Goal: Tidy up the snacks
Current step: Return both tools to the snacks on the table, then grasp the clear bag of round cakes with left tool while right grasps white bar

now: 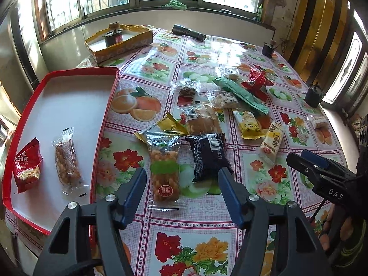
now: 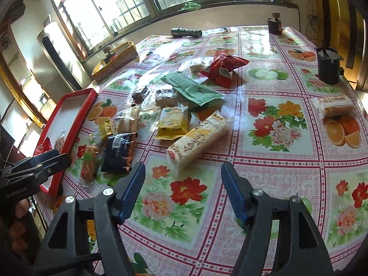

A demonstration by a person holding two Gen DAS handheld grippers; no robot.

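At nine o'clock on the tabletop, the red tray holds two packets already: a red bag and a clear bar. Left gripper, fingers spread and empty, hovers above the twist snack and black pack. Out at three o'clock, the right gripper, likewise spread, faces the cream pack. Sorting looks barely begun; next, lower, pinch the twist snack, swing it left to the tray.
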